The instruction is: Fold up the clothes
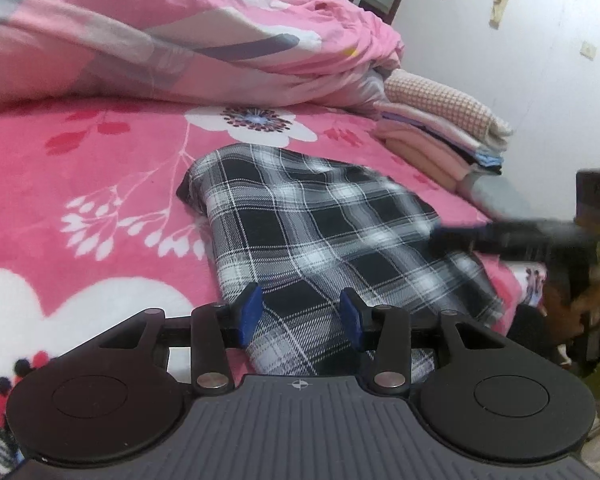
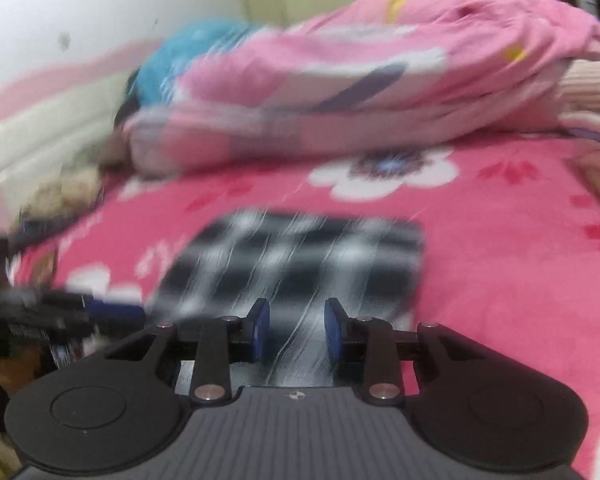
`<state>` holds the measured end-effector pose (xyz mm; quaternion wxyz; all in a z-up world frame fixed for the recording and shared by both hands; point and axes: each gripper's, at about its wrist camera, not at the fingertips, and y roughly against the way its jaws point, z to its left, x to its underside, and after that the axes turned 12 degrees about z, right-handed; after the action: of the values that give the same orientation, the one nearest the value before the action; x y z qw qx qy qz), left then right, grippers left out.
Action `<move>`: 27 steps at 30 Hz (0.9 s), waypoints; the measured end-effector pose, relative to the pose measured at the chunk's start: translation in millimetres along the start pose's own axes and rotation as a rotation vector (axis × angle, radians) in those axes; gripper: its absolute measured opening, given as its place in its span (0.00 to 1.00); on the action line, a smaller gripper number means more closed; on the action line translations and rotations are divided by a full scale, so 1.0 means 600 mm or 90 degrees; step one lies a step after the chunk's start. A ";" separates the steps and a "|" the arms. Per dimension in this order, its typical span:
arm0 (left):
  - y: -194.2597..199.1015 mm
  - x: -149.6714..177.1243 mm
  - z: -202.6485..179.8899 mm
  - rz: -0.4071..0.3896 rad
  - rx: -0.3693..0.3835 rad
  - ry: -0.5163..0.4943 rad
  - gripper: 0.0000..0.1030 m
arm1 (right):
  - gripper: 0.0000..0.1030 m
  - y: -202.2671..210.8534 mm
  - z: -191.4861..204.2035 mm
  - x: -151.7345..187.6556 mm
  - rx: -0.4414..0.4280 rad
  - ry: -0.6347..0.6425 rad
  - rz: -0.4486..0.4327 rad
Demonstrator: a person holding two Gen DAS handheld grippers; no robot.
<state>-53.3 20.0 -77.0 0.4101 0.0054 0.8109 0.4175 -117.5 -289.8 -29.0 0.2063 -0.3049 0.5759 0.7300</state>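
Item 1, left gripper (image 1: 300, 316): low over the near edge of the bed, angled down a bit. Blue pads (image 1: 250, 312) apart, w/ plaid cloth lying in the gap; pads not pressing on it as far as visible, nothing clamped.

Item 2, plaid garment (image 1: 300, 224): black/white check, folded into a rough oblong, flat on the pink floral blanket (image 1: 100, 168). Near end runs under both grippers. Blurred in right wrist view.

Item 3, right gripper (image 2: 297, 330): also tilted down, over the garment's near end. Seen from the left wrist view as a dark blurred bar (image 1: 512, 236) coming in from the right, its tip over the cloth's right edge. Pads (image 2: 334, 328) apart, narrower gap than left; cloth seen between, grip can't tell due to blur.

Item 4, background: bunched pink quilt (image 1: 180, 40) behind the garment. Stack of folded clothes (image 1: 444, 132) at right, on the bed by the white wall (image 1: 540, 60), well apart from the plaid piece. No containers.
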 end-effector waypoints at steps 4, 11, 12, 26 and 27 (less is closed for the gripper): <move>0.010 0.017 0.018 0.009 0.009 0.018 0.45 | 0.32 0.037 0.027 0.065 -0.014 0.012 0.007; 0.025 0.035 0.038 0.011 0.022 0.069 0.45 | 0.32 0.067 0.045 0.052 -0.039 0.006 0.006; 0.025 0.037 0.038 0.009 0.021 0.072 0.45 | 0.32 0.064 0.052 0.036 -0.054 0.014 -0.017; 0.019 0.065 0.061 -0.041 0.088 0.112 0.45 | 0.38 0.015 0.121 -0.096 -0.145 0.055 0.062; 0.017 0.068 0.064 -0.047 0.098 0.113 0.43 | 0.39 0.009 0.122 -0.124 -0.147 0.046 0.059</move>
<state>-58.2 67.0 -109.2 0.3500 -0.0301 0.8735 0.3371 -81.9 -217.0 36.9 0.1148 -0.3257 0.5085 0.7888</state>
